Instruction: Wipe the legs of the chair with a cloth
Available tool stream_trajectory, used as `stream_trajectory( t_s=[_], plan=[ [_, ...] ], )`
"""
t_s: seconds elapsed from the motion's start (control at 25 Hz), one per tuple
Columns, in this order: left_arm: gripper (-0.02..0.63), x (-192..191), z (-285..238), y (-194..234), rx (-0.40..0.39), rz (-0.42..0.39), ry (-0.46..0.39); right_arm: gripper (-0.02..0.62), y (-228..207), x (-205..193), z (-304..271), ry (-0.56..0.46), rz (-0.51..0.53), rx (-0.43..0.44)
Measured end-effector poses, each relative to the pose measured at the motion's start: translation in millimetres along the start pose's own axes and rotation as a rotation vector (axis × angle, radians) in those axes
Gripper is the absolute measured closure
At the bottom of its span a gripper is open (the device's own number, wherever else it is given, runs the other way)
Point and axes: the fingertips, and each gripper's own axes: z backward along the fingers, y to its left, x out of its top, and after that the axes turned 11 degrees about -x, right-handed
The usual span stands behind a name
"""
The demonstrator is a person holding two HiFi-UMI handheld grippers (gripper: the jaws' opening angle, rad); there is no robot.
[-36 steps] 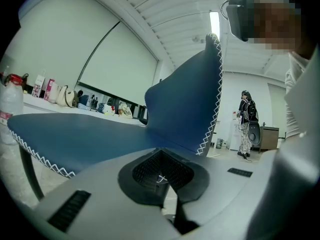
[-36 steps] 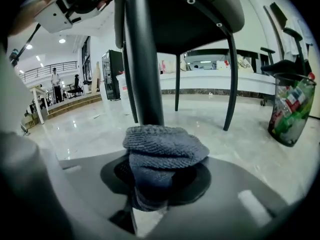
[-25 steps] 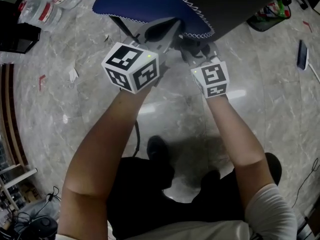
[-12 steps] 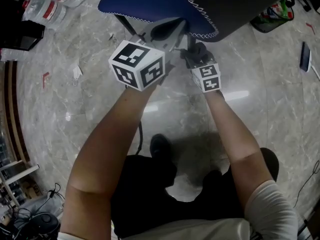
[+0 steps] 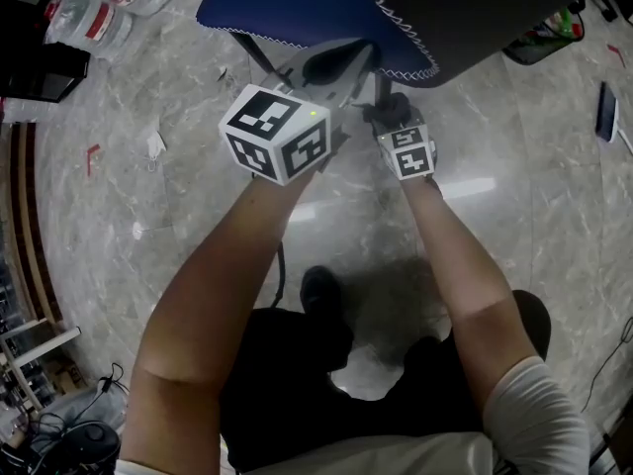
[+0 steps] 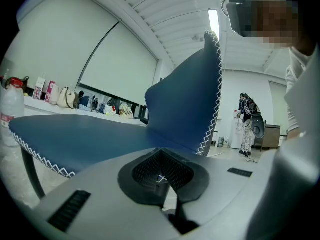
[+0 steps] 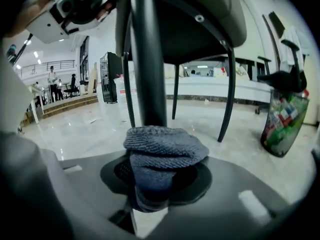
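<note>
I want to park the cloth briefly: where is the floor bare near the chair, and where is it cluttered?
Bare marble floor lies to the right, between the chair and the phone. Left, between the blue seat cover and the bottles, it is open but for paper scraps. Crowded: chair legs under the seat, cables at lower left.

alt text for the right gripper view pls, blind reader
A folded grey cloth sits clamped in the jaws, which have just tightened, with a black chair leg rising right behind it. The seat underside is overhead; more legs, pale glossy floor and a full bin lie beyond.
</note>
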Motion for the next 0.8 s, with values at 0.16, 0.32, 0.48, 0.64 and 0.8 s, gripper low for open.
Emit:
stream_trajectory(
  t_s=[0.16, 0.32, 0.48, 0.64, 0.8],
  plan=[
    [0.603, 0, 0, 0, 0.015, -0.004, 0.002, 0.459, -1, 54, 29, -0.137, 0.013, -0.033],
    [0.603, 0, 1, 0, 0.042, -0.004, 0.002, 0.459, -2, 102, 60, -0.255, -0.036, -0.030],
    [0.603, 1, 2, 0, 0.060, 0.004, -0.002, 0.466, -3, 146, 95, -0.365, -0.061, -0.037],
    [0.603, 4, 6, 2, 0.102, 0.023, -0.028, 0.474, -4, 166, 121, -0.411, -0.049, -0.029],
    [0.603, 1, 8, -6, 0.134, 0.073, -0.052, 0.552, 0, 165, 144, -0.447, 0.000, -0.010]
  ],
)
